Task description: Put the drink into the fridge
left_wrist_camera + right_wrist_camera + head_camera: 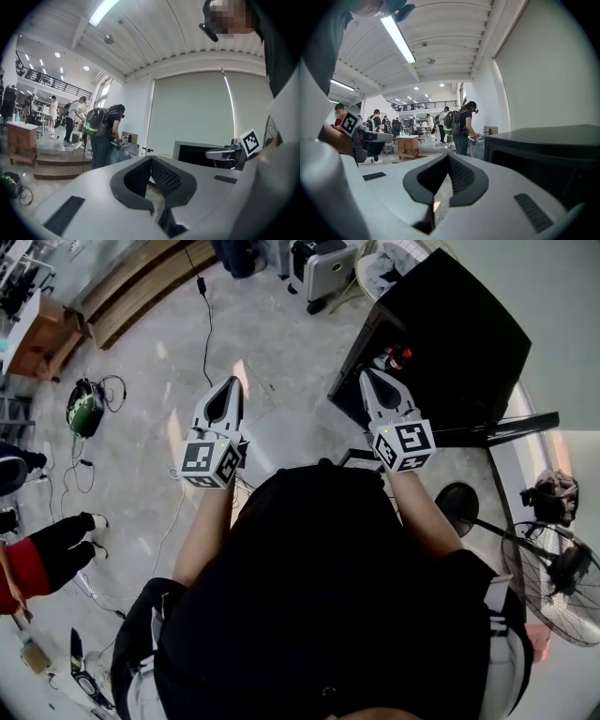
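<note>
Here, the left gripper (234, 383) and right gripper (369, 378) both have fingers closed on nothing; at one o'clock, in the mouth of the black fridge (459, 334), sits what seems a red-capped drink (397, 358), likely light, smooth, best gripped around its middle.

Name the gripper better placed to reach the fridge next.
Probably right. The right gripper points at the black fridge close ahead; the left gripper hovers over the floor, farther away. Both are shut and empty.
</note>
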Motion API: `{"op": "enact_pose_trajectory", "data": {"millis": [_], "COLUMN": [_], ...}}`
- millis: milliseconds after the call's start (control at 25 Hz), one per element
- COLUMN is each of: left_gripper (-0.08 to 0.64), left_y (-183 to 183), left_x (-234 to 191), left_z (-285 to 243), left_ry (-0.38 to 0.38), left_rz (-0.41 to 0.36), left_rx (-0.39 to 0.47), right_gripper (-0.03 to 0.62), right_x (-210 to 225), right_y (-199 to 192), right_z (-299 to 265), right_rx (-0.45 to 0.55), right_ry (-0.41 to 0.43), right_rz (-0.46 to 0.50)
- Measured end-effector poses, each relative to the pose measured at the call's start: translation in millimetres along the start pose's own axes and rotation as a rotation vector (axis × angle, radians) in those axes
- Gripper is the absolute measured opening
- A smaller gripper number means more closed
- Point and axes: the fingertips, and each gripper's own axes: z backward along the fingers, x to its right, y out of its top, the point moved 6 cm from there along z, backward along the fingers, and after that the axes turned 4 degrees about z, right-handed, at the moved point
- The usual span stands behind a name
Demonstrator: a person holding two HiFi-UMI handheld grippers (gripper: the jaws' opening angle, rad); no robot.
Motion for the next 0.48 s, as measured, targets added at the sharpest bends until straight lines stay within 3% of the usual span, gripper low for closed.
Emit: {"op": "enact_pose_trajectory", "data": {"millis": [160, 480], "left_gripper": [0.015, 0.015], "left_y": [-2.7, -7.4], "left_x": [-1.0, 6.6], "left_z": [-8.9, -31.1], "left_ry": [-0.022, -0.102], "left_rz": [0.021, 0.135], "left_rx": [-0.012, -0.018], "right_gripper": [0.021, 0.021], "right_x": [5.4, 7.3], "right_y": [-0.1, -3.0], "right_z": [-0.3, -7.2], "right_rx": [0.006, 0.005], "right_ry": [-0.016, -0.032], "right_rz": [-0.015, -0.065]}}
